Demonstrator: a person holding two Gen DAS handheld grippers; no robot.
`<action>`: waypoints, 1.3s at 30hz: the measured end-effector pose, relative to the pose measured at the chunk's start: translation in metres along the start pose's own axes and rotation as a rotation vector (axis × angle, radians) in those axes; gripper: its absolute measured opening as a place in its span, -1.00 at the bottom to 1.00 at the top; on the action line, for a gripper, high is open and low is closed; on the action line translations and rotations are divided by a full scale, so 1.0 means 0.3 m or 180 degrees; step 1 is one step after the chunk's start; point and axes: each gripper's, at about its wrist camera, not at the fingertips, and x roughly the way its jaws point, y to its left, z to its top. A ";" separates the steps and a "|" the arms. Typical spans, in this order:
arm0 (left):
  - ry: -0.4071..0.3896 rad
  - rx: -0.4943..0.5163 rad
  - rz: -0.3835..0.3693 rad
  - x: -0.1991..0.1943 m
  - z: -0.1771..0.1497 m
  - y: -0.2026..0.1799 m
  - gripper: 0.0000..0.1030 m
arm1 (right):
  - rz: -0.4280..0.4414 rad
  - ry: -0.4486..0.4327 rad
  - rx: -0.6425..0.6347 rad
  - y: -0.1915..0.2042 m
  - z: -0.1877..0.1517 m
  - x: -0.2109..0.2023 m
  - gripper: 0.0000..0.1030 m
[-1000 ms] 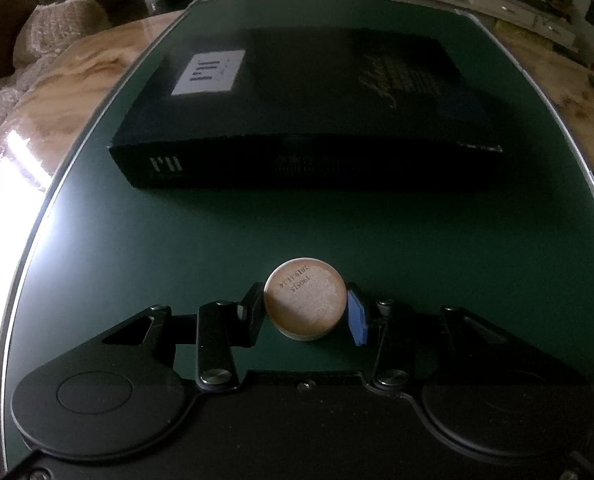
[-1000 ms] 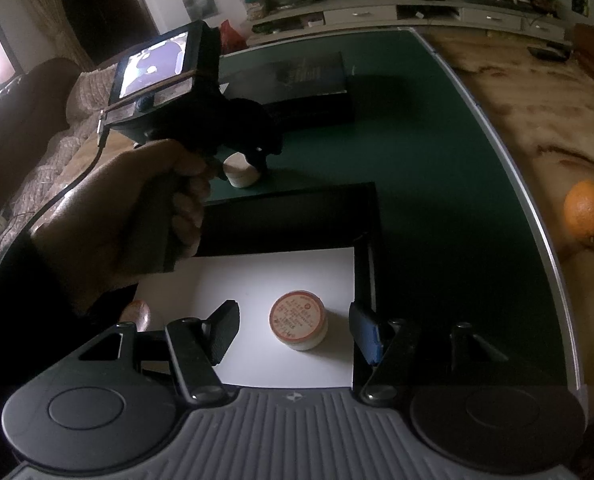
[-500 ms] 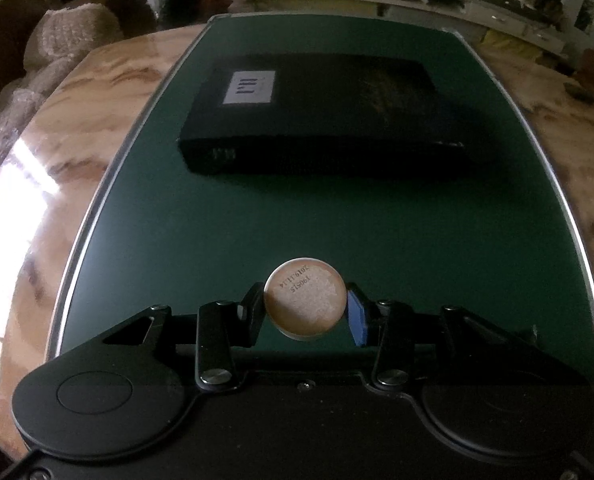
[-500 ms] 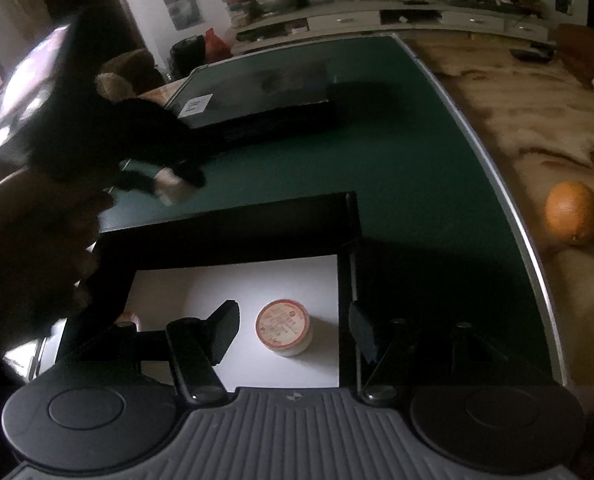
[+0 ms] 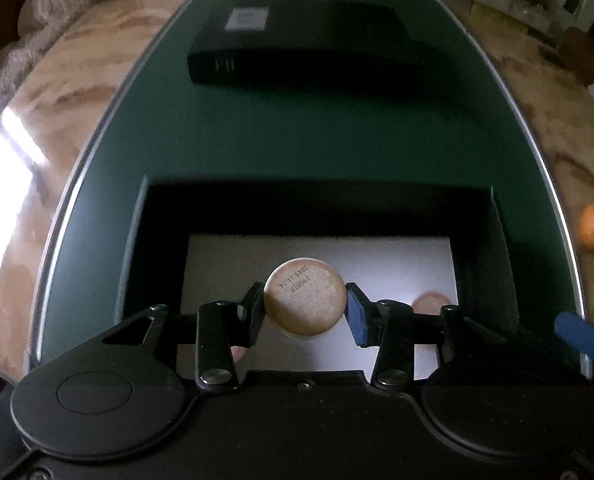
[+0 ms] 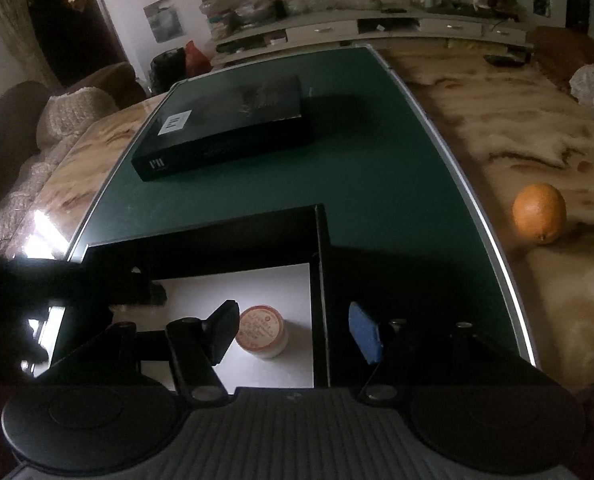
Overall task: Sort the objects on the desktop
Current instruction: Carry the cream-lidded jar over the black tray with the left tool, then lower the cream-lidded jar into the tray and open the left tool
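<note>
My left gripper [image 5: 305,308] is shut on a small round tin [image 5: 305,302] with a printed date on its face, held above the white floor of an open black box [image 5: 317,200]. In the right wrist view my right gripper [image 6: 293,332] is open and empty, over the same box [image 6: 321,280]. A second round tin [image 6: 262,332] with a reddish lid sits on the box's white floor between the right fingers, untouched. A pinkish item [image 5: 431,302] lies in the box at the right.
A closed black box with a white label [image 6: 225,128] lies farther back on the green mat [image 6: 377,184]. An orange [image 6: 540,213] rests on the marble table to the right of the mat. Cushioned seats stand at the left.
My left gripper has pulled back with the round tin, from over the bare green mat to above the open black box. My right gripper has stayed open over the box.
</note>
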 end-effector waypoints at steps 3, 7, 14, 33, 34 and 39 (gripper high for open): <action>0.0061 0.0001 0.0026 0.024 -0.022 0.002 -0.20 | -0.0001 0.0010 -0.0003 0.005 -0.002 0.000 0.24; 0.0130 -0.0013 0.0059 0.062 -0.038 0.010 -0.20 | -0.0007 0.0025 -0.0001 0.005 -0.003 -0.001 0.24; 0.0153 0.0038 0.0020 0.100 -0.038 -0.002 -0.20 | -0.0027 0.0039 0.0004 0.006 -0.001 0.005 0.24; 0.0177 0.0143 0.0014 0.145 -0.050 -0.053 -0.19 | -0.0043 0.0088 0.0009 0.005 -0.006 0.021 0.24; 0.0181 0.0141 0.0009 0.147 -0.050 -0.054 -0.19 | -0.0044 0.0092 0.0008 0.005 -0.006 0.023 0.24; 0.0191 0.0141 -0.0005 0.153 -0.051 -0.052 -0.11 | -0.0047 0.0105 0.0001 0.005 -0.009 0.028 0.24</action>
